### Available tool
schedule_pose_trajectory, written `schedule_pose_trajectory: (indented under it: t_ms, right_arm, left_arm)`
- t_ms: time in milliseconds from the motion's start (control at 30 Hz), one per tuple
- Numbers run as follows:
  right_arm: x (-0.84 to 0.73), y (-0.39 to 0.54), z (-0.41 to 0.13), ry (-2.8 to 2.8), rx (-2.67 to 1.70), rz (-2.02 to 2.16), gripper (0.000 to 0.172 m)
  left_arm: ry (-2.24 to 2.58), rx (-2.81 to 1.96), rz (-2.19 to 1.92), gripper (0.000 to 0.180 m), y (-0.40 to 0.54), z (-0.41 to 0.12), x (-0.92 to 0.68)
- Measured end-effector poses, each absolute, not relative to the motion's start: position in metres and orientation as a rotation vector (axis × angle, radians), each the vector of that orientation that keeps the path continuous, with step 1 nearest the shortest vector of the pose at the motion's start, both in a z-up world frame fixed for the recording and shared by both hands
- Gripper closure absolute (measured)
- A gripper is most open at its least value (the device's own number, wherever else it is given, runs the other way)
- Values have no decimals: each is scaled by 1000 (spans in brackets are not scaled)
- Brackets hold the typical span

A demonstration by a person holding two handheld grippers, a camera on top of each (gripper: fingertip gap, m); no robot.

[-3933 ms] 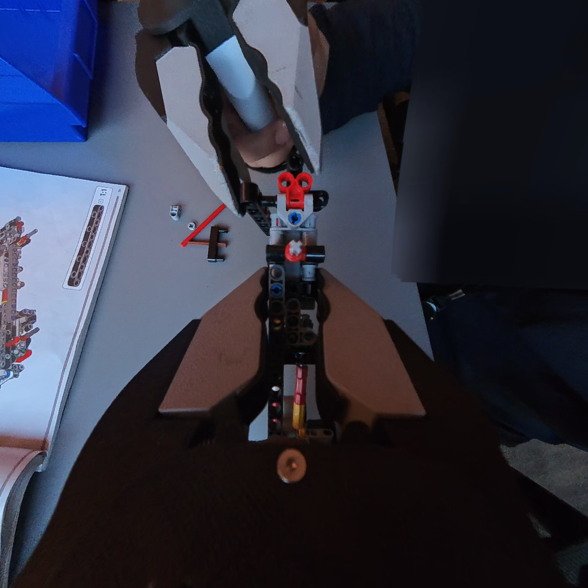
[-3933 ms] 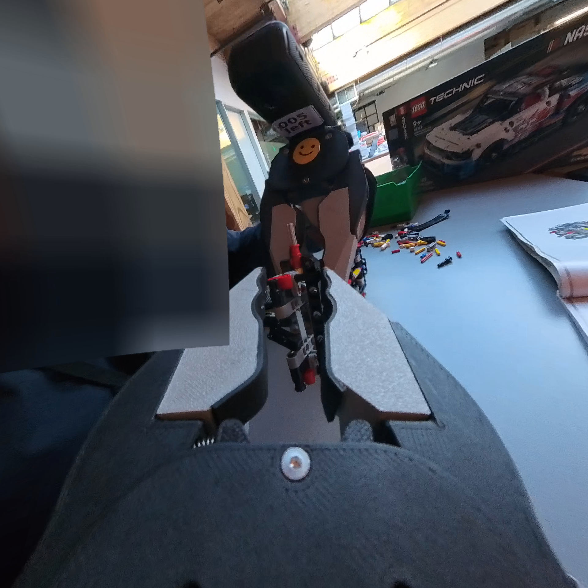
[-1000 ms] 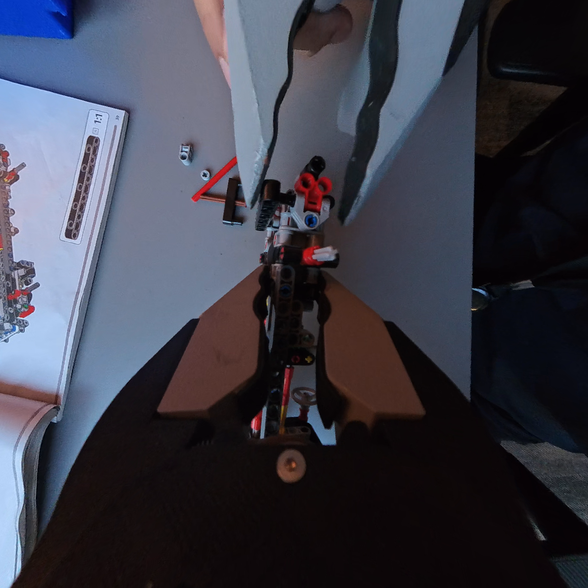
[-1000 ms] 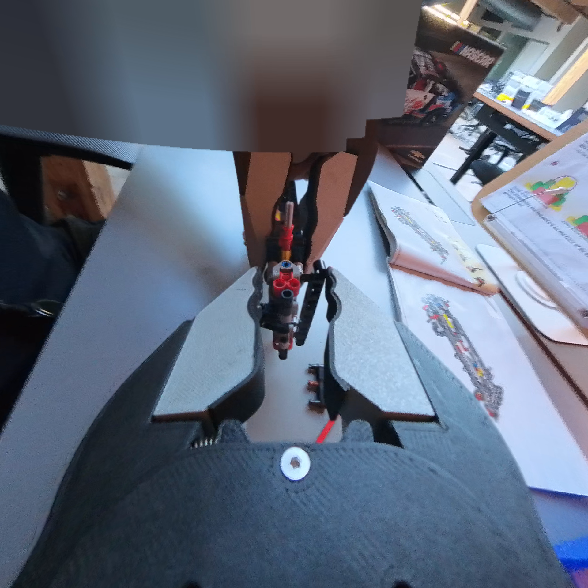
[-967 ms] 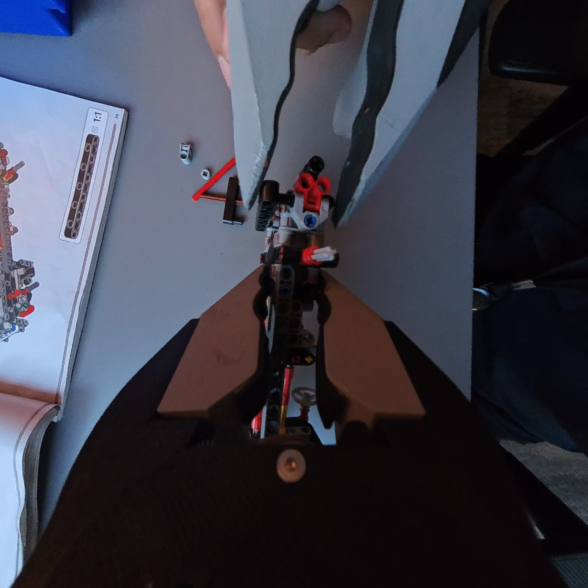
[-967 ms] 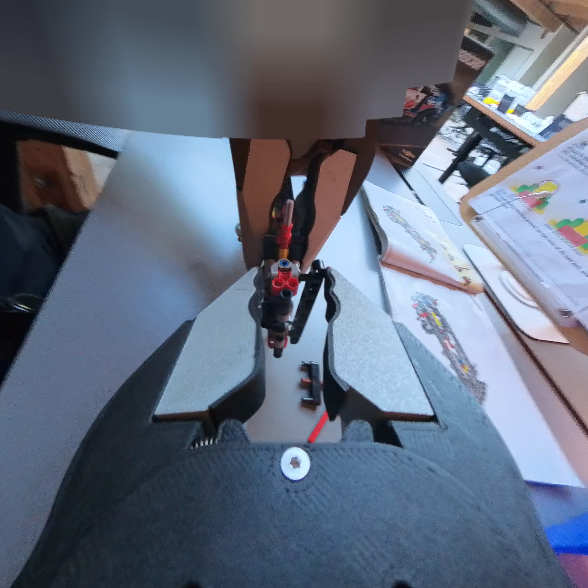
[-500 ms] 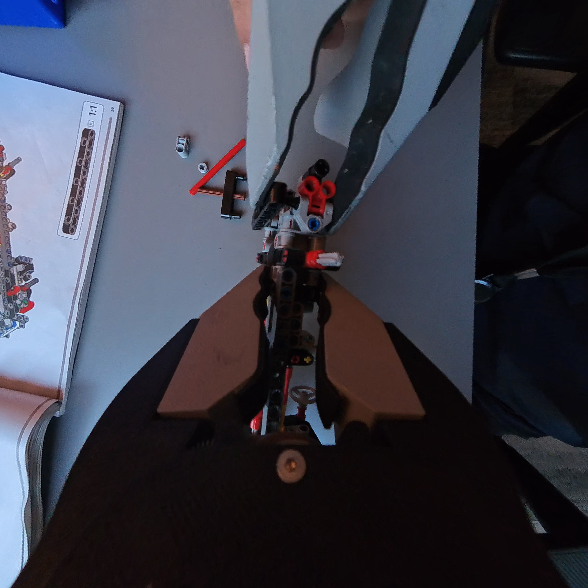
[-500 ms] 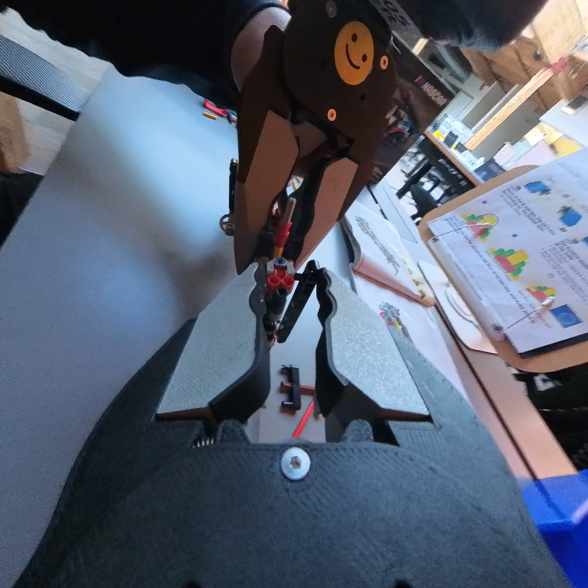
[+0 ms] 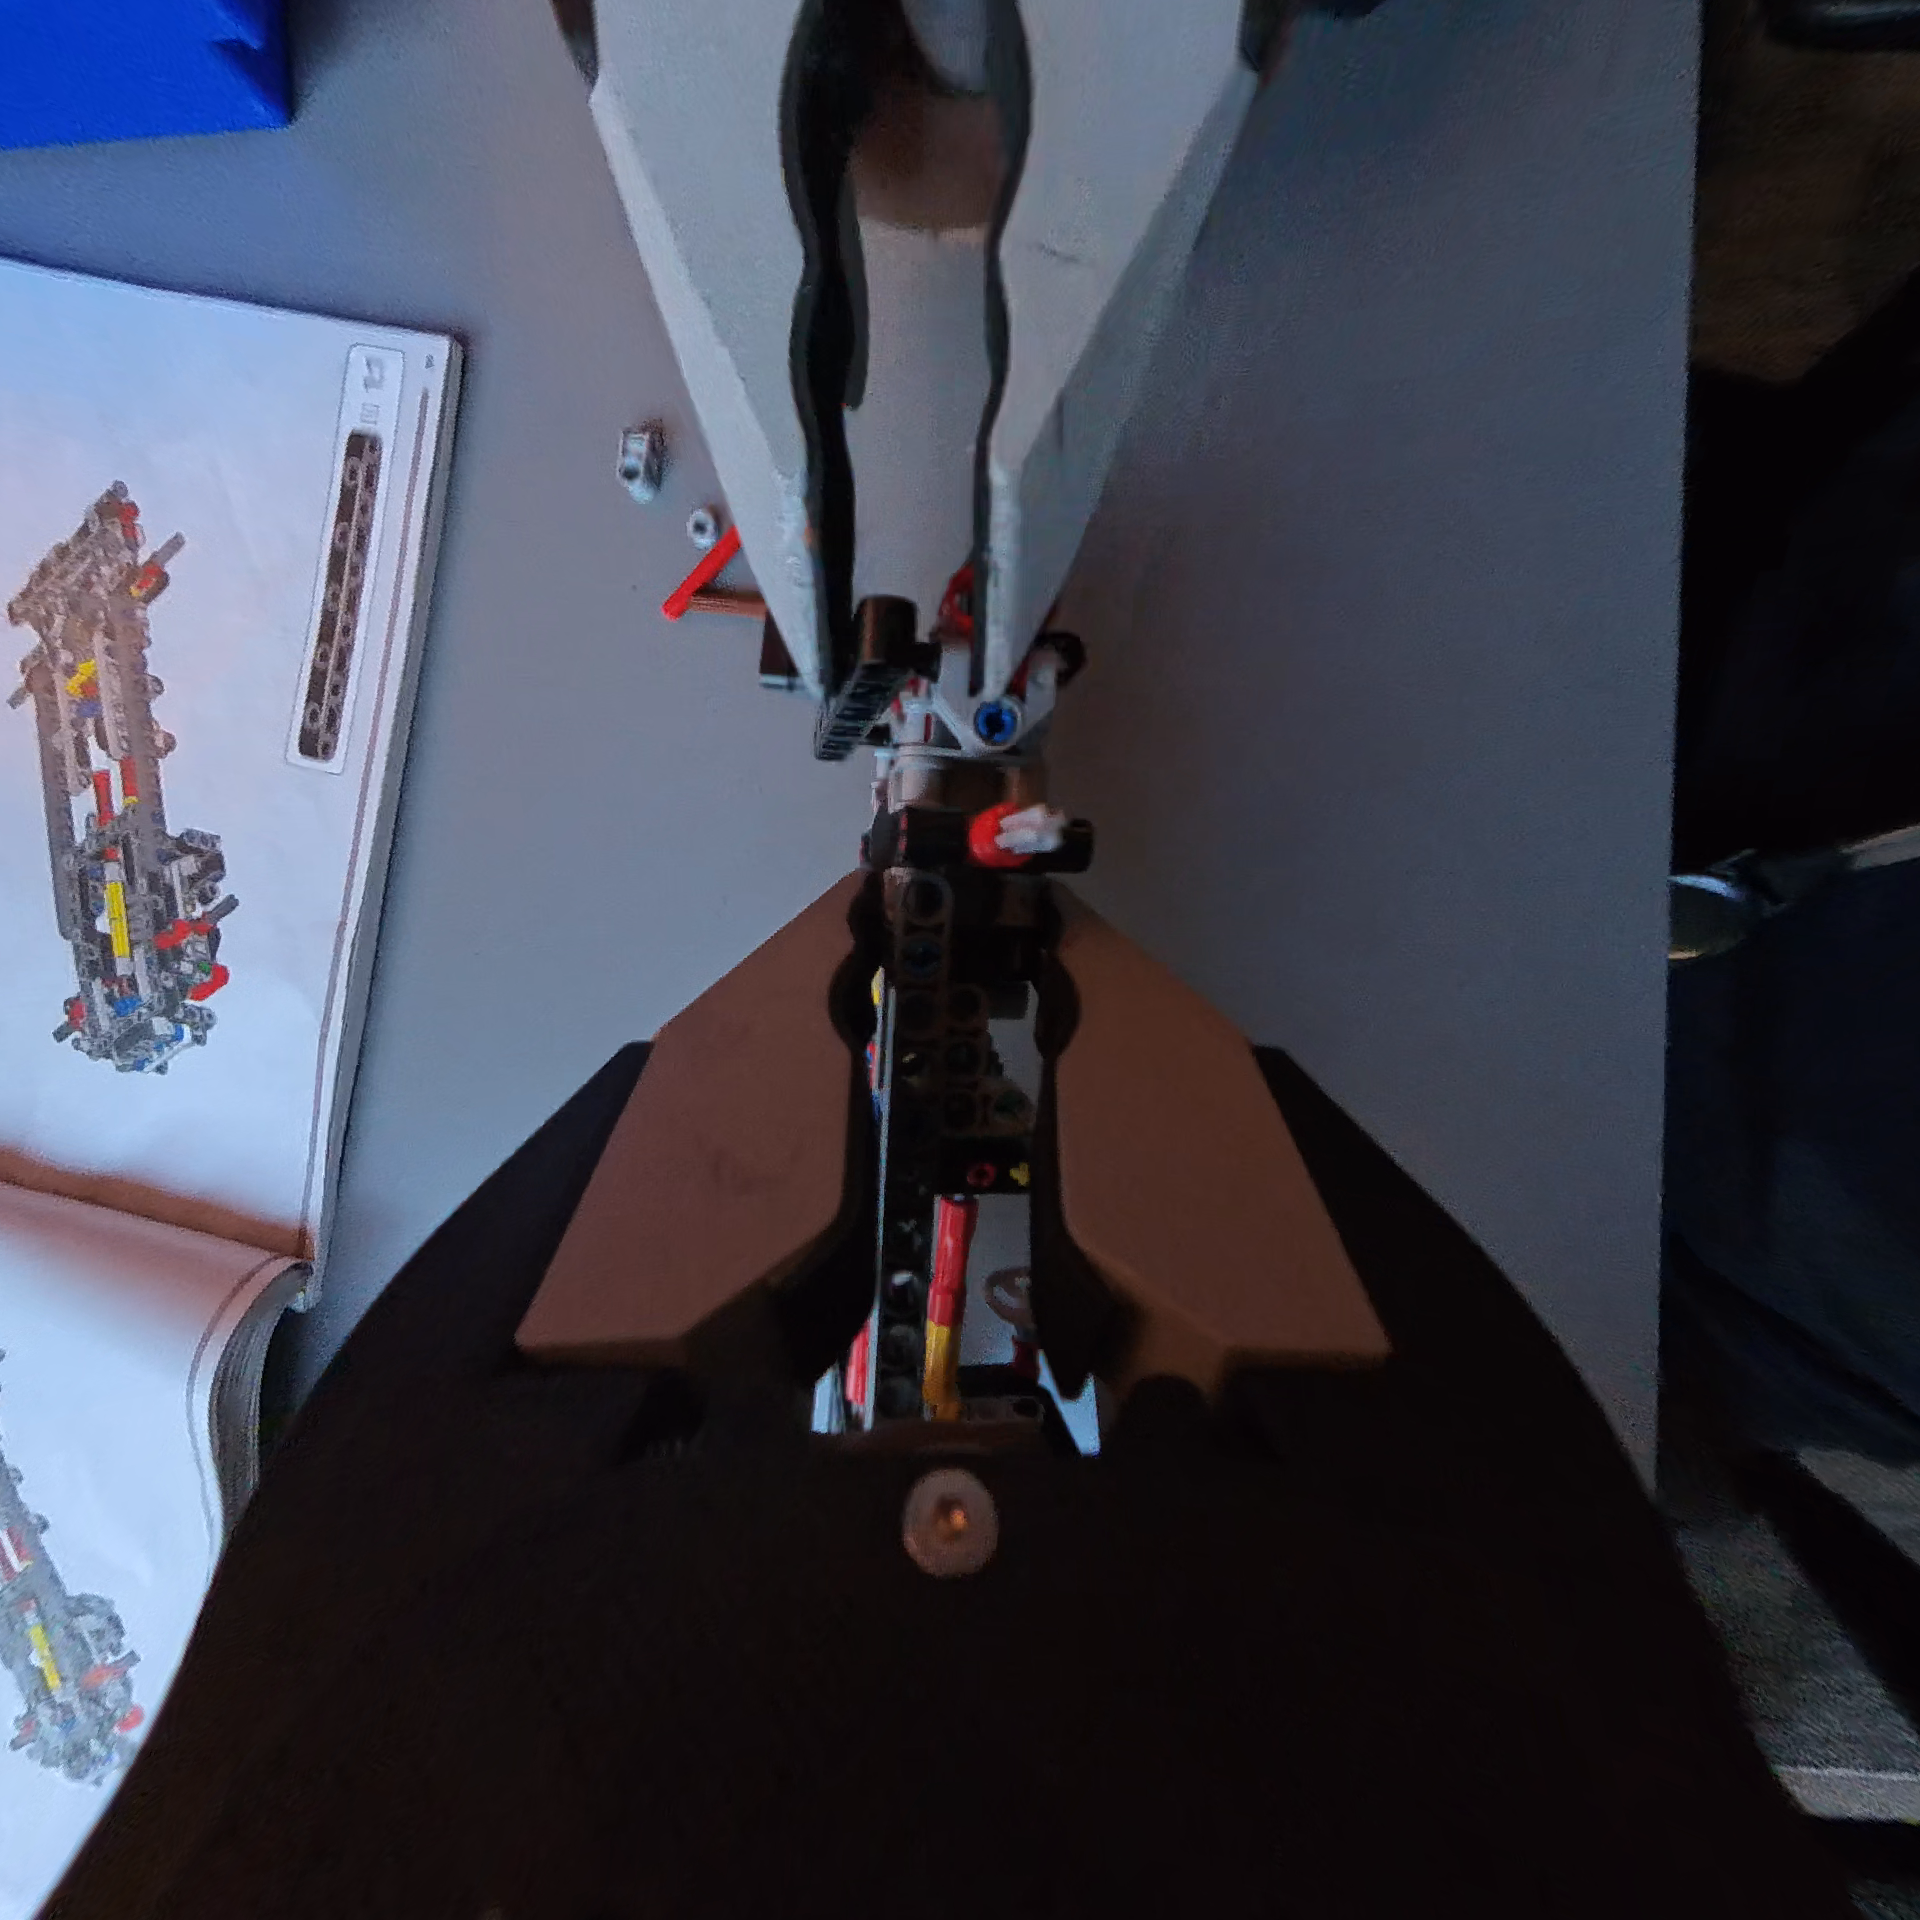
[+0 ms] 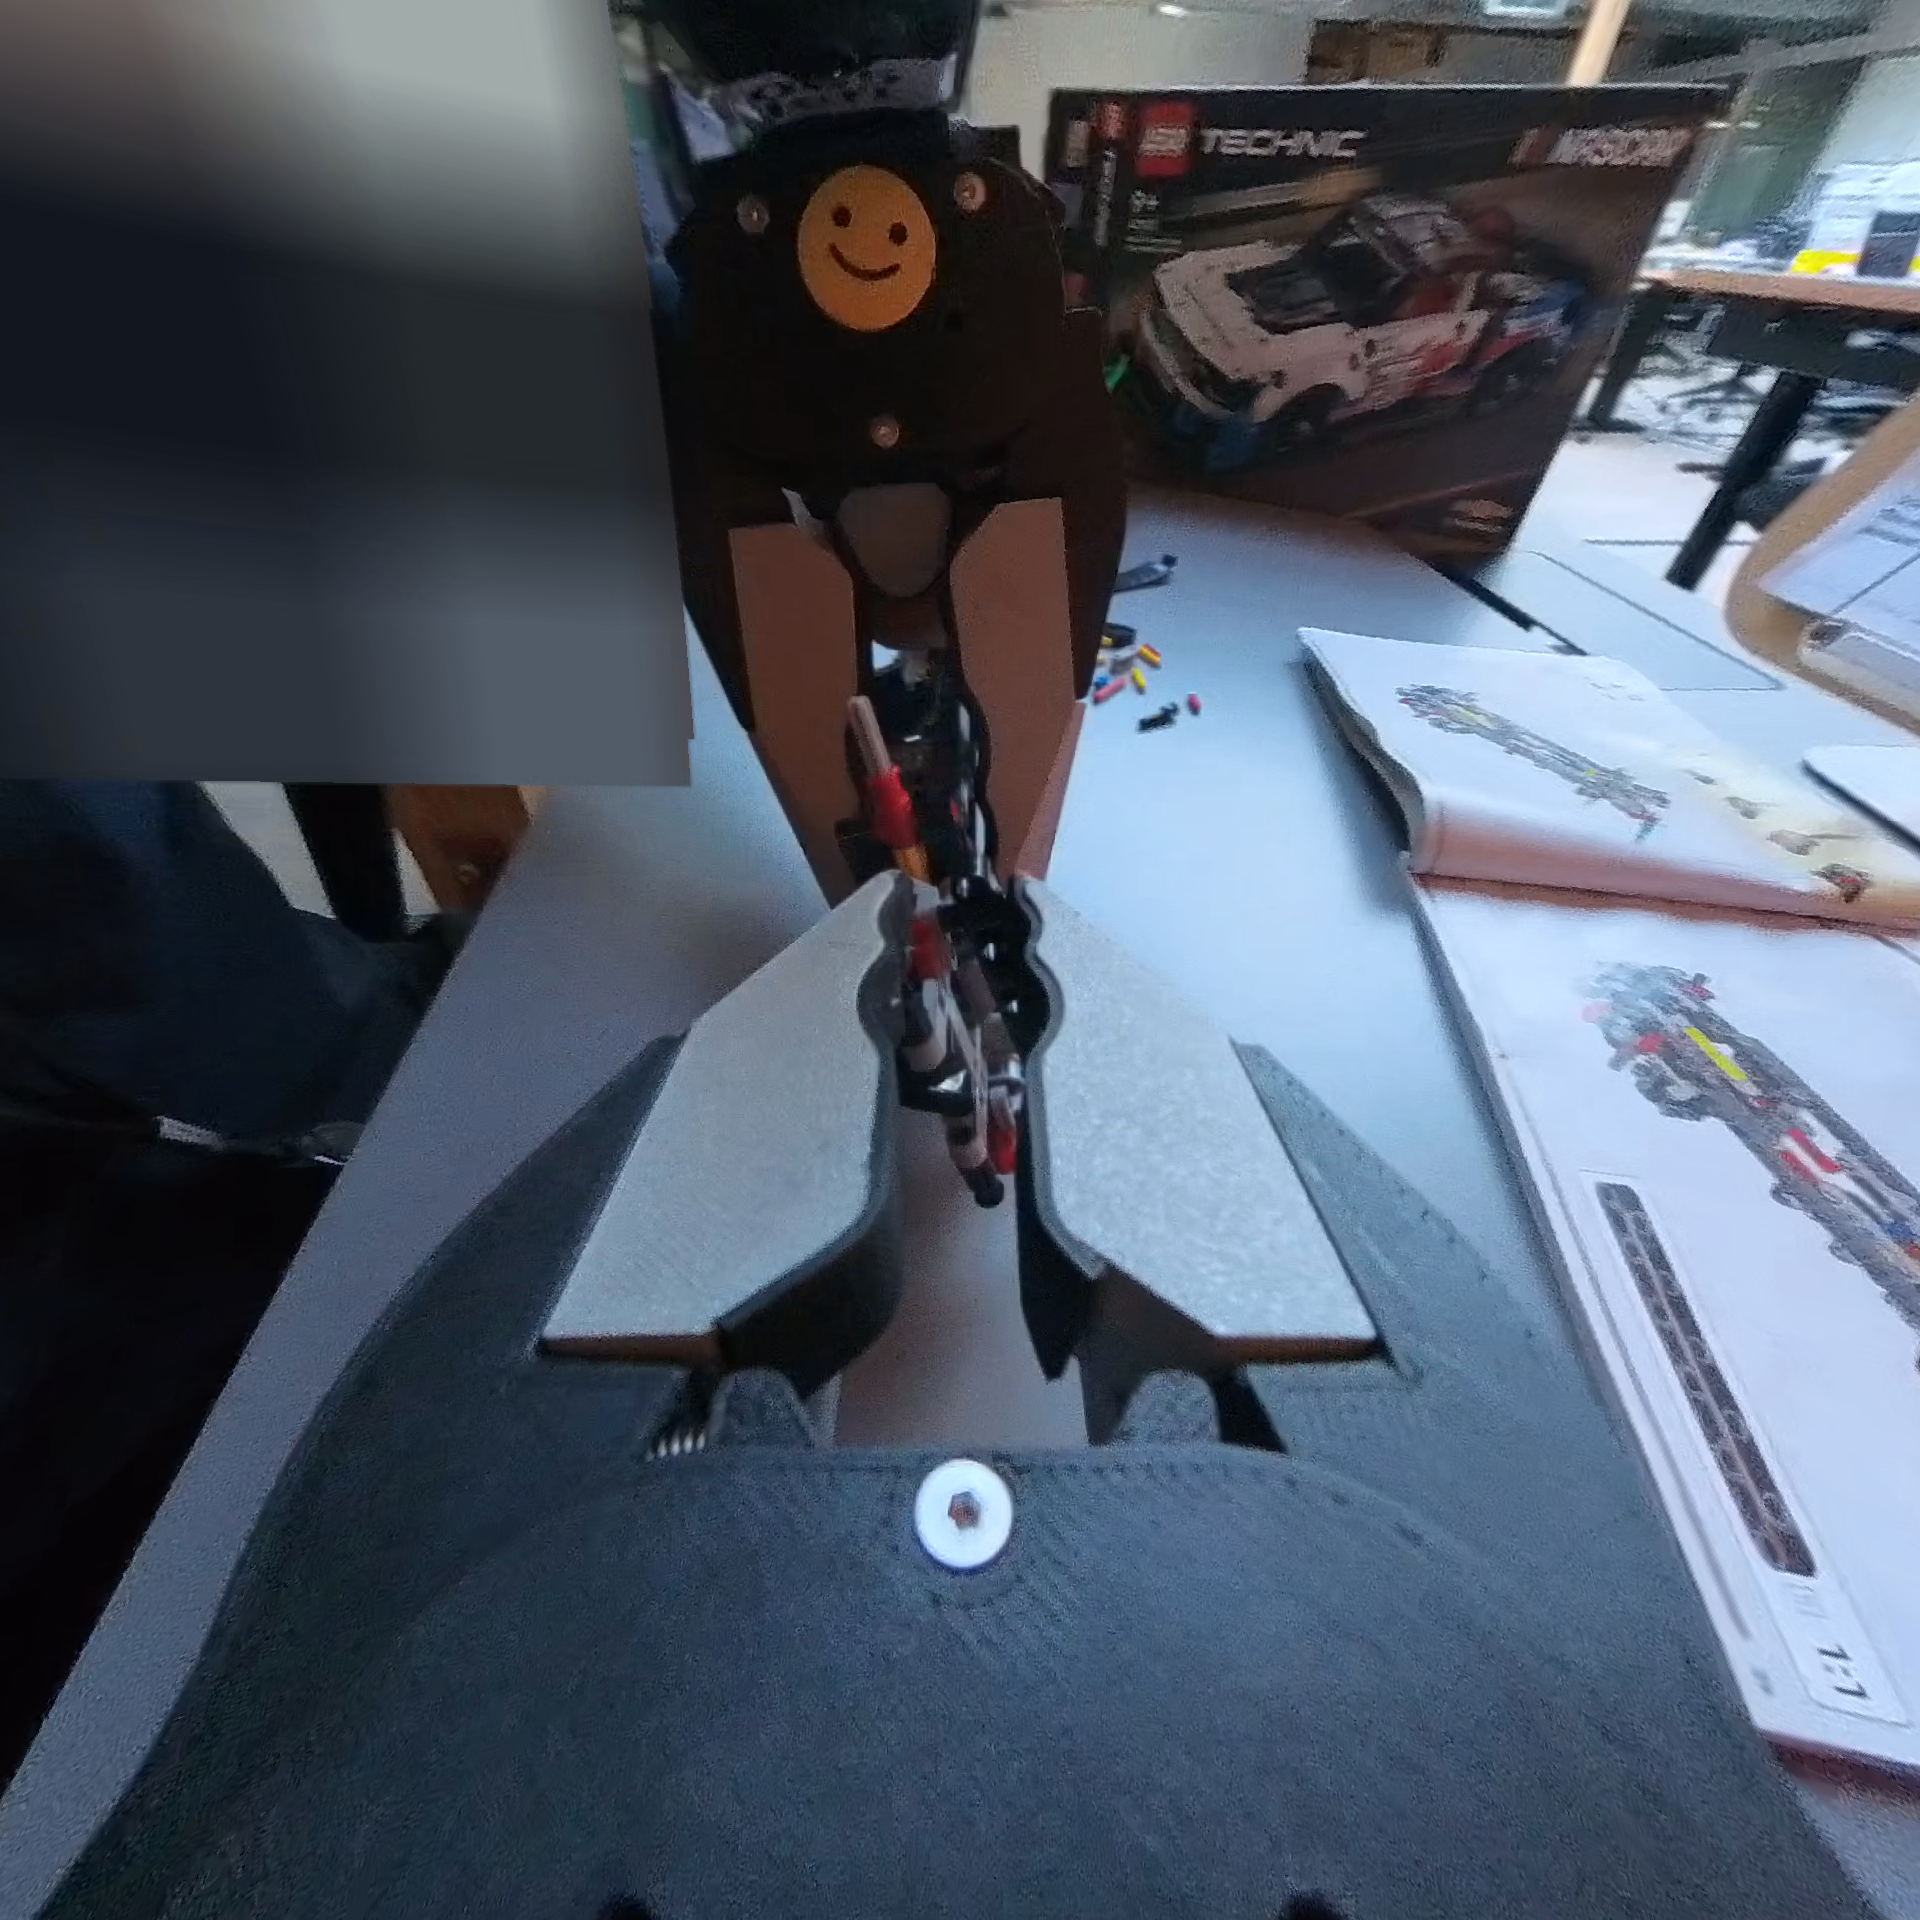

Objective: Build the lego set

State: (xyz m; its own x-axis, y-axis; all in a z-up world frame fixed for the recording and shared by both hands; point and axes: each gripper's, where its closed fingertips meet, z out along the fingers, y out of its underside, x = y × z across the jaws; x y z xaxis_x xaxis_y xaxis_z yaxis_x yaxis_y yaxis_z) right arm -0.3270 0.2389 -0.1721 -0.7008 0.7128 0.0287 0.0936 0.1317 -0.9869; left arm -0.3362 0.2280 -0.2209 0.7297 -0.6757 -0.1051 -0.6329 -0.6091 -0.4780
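Left gripper (image 9: 954, 883), brown pads narrowly parted, clamped on the near end of the brick assembly (image 9: 951, 1039) above the grey table (image 9: 1351, 623). Right gripper (image 10: 951, 894), grey pads nearly closed, pinching the assembly's far end. Beyond: loose pieces (image 9: 686, 540), open instruction booklet (image 9: 187, 727), boxed set (image 10: 1351, 291), blue bin (image 9: 125, 62).

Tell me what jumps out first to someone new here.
Two tongs meet nose to nose over the grey table, both clamped on one black-and-red brick assembly: left tongs, right tongs. An orange smiley disc sits behind the brown fingers; an open instruction booklet lies alongside.
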Motion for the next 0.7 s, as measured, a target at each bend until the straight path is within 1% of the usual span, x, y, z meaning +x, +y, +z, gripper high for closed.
schedule_pose_trajectory:
  t_ms: [67,133,200,300,433,700]
  right_arm:
    - [-324,237,-173,-1918,-737,1598,153]
    - [-323,235,-174,-1909,-677,1501,150]
    - [-323,234,-178,-1933,-619,1382,133]
    - [-326,238,-187,-1961,-576,1194,138]
    - [-326,235,-181,-1939,-579,1236,139]
    - [-323,234,-169,-1867,-490,1181,141]
  left_arm:
    - [1004,-2431,-101,156,227,-221,-335]
    - [998,-2431,-106,156,228,-221,-336]
    - [991,-2430,-91,156,230,-221,-339]
    - [1041,-2370,-95,156,230,-217,-336]
    - [1053,-2338,-83,156,229,-213,-333]
    - [1068,-2241,-41,156,232,-204,-330]
